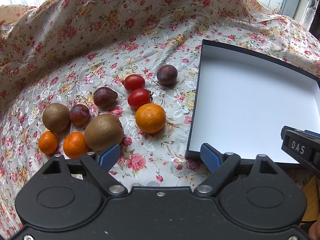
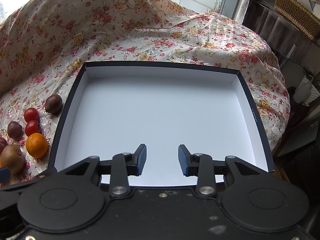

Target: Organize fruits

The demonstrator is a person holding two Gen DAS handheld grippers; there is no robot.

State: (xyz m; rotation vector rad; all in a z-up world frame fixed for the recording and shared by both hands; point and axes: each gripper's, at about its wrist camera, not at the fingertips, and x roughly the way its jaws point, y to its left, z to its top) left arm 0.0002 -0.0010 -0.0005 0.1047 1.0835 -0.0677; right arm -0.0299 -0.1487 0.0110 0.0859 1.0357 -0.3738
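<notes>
Loose fruit lies on the floral cloth left of a shallow white box with a dark rim (image 1: 202, 46) (image 2: 160, 64), which holds nothing. Among the fruit are a big tangerine (image 1: 150, 118) (image 2: 36, 145), two tomatoes (image 1: 134, 82) (image 1: 139, 98), three plums (image 1: 167, 74) (image 1: 105, 98) (image 1: 79, 114), two kiwis (image 1: 104, 132) (image 1: 56, 117) and two small tangerines (image 1: 48, 142) (image 1: 75, 145). My left gripper (image 1: 160, 156) hangs open above the cloth, its left pad beside the large kiwi. My right gripper (image 2: 162, 160) stands open over the box's near edge, nothing between its fingers.
The floral cloth (image 1: 100, 30) rises in folds behind the fruit and the box. The right gripper's body (image 1: 300, 148) shows at the left view's right edge. A wicker basket (image 2: 296, 14) sits on a shelf at far right, with windows behind.
</notes>
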